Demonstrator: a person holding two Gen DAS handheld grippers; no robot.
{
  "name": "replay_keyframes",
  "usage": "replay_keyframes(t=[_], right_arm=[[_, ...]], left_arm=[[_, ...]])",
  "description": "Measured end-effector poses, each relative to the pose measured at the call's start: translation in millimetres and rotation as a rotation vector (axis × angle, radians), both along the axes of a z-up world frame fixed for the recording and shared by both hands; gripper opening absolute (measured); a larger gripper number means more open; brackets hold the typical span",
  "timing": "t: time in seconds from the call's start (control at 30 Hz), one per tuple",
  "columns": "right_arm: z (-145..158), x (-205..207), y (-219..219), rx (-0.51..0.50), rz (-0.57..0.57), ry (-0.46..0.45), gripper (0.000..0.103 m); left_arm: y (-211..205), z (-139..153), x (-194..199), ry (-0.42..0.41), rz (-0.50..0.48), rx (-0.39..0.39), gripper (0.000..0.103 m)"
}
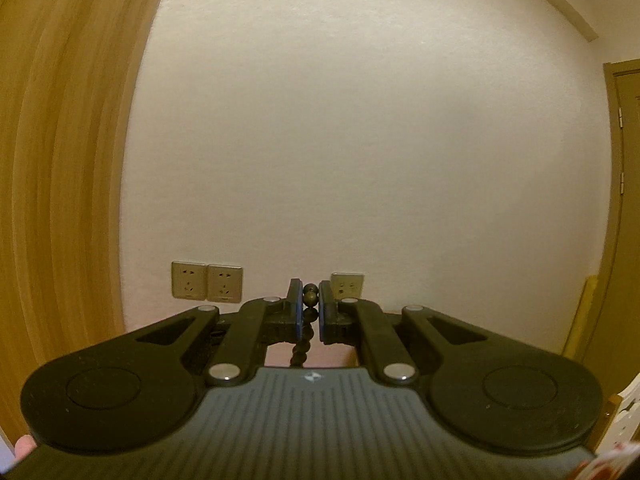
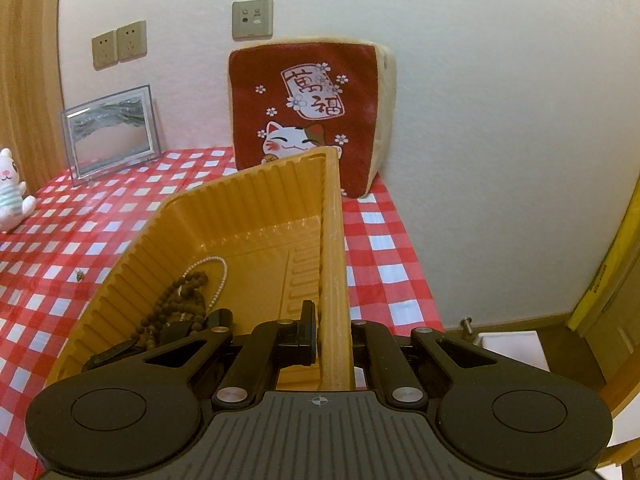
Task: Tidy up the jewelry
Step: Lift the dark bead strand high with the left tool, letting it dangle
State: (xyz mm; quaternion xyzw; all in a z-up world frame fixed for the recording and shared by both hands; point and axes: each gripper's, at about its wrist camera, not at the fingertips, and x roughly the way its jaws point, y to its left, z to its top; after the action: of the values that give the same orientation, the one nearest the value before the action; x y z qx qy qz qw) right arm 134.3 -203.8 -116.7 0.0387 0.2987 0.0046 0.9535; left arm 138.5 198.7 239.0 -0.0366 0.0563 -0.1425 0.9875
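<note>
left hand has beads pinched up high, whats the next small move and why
Probably carry the left gripper over the yellow tray and lower it. It grips a dark bead string that hangs below its fingers, and the right gripper clamps the tray's wall, where a bead necklace and pearl strand already lie.

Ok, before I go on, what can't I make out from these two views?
- Left wrist view: bead string in the left gripper; its lower part is hidden behind the gripper body.
- Right wrist view: tray near end and dark beads partly covered by the right gripper.
</note>
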Motion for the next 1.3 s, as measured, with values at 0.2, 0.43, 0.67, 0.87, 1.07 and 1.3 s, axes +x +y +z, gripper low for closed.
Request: replay_keyframes(t=[0.2,0.43,0.67,0.87,1.07,1.3], right_arm=[[1,0,1,-0.002,0.002,-0.004,0.005],[2,0,2,-0.005,0.003,-0.008,0.005],[1,0,3,-0.002,0.004,-0.012,0.005],[3,-1,2,0.003,0.005,-0.020,0.005],[3,-1,1,0.006,0.006,-0.021,0.005],[3,-1,2,0.009,0.006,-0.022,0.005]], left_arm=[[-10,9,-13,-0.023,-0.060,-0.014,0.006],[-35,6,-7,-0.003,-0.156,-0.029,0.006],[-69,7,10,-0.013,-0.260,-0.060,0.006],[-102,9,25,-0.024,-0.343,-0.093,0.006],[-129,4,39,-0.001,-0.414,-0.139,0.006],[-155,-6,54,0.048,-0.480,-0.175,0.006]])
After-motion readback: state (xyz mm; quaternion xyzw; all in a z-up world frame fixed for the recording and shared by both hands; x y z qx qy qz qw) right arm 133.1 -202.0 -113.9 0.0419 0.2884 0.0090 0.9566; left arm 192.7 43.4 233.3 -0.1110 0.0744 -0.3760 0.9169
